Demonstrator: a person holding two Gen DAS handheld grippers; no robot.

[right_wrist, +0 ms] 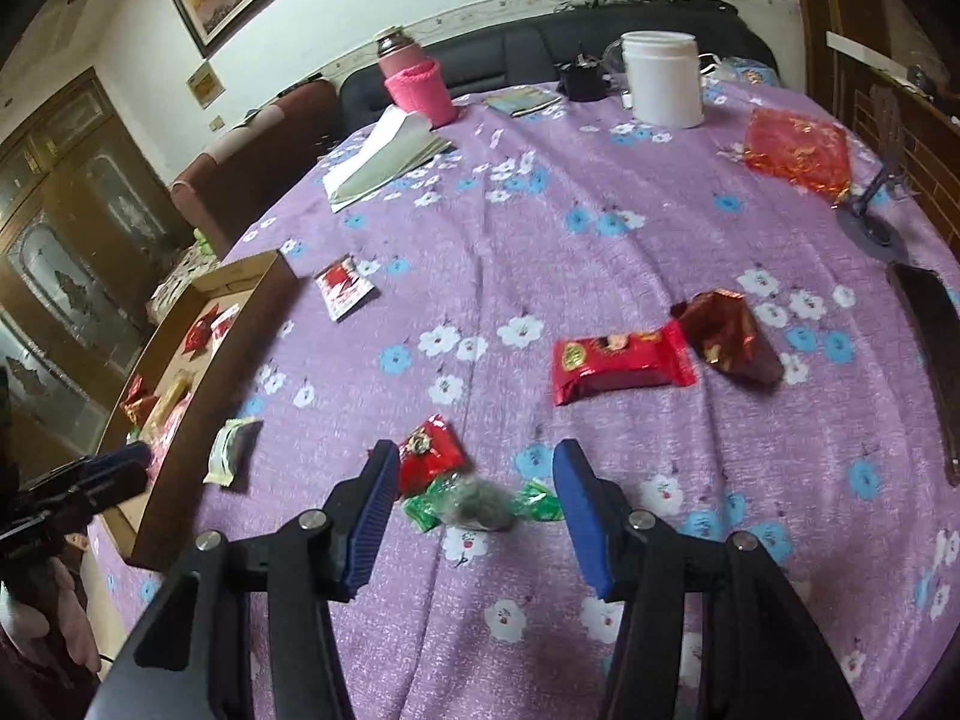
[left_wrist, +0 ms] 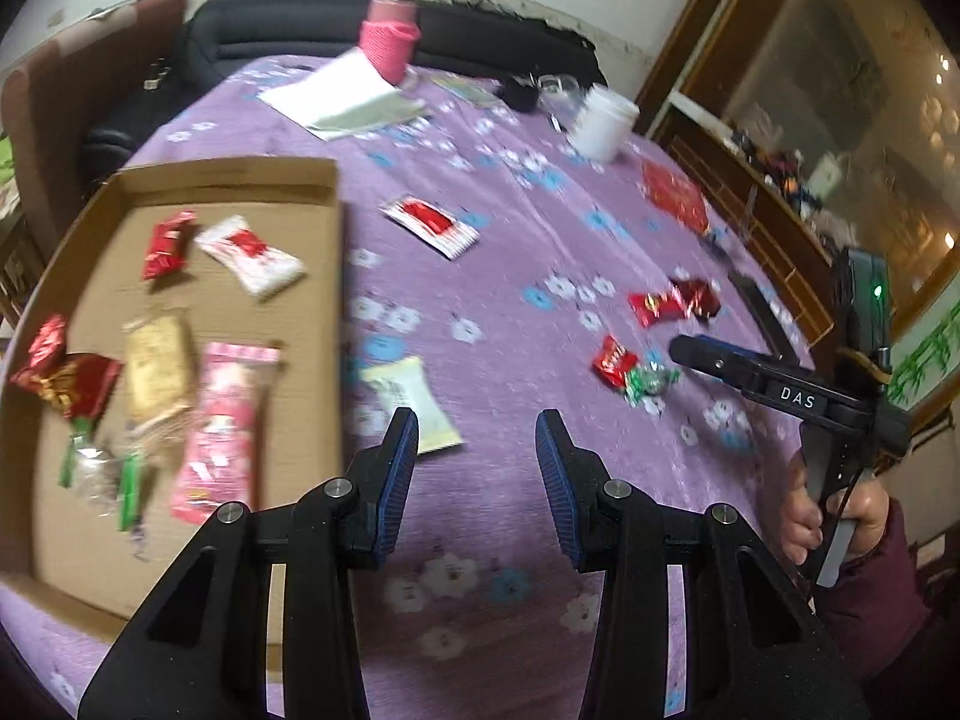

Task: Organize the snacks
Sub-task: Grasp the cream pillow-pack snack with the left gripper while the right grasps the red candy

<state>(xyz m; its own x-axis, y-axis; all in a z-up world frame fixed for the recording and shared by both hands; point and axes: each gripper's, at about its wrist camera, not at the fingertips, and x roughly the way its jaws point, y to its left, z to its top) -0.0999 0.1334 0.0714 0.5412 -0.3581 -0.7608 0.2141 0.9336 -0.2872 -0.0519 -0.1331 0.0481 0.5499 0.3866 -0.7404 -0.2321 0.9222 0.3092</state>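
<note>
Both tools are empty. The left tool [left_wrist: 477, 438] hangs partly parted over the purple tabletop [left_wrist: 510, 240], beside the cardboard tray [left_wrist: 240, 171] that carries several snacks. The right tool [right_wrist: 476, 468] stands wider, above a green-ended candy [right_wrist: 480, 504] and a red packet [right_wrist: 429, 450] lying on the cloth.

My fingers [right_wrist: 373, 510] are matt black plastic with ribbed blue pads, and both grippers hang over a soft purple floral cloth [right_wrist: 540, 228]. The near sweets [right_wrist: 429, 450] wear glossy, crinkled foil and film, while the tray [left_wrist: 288, 171] on the left is dull brown cardboard. Far off stand a smooth white plastic jar [right_wrist: 662, 81] and a flask [right_wrist: 414, 81] in a pink knitted sleeve.
</note>
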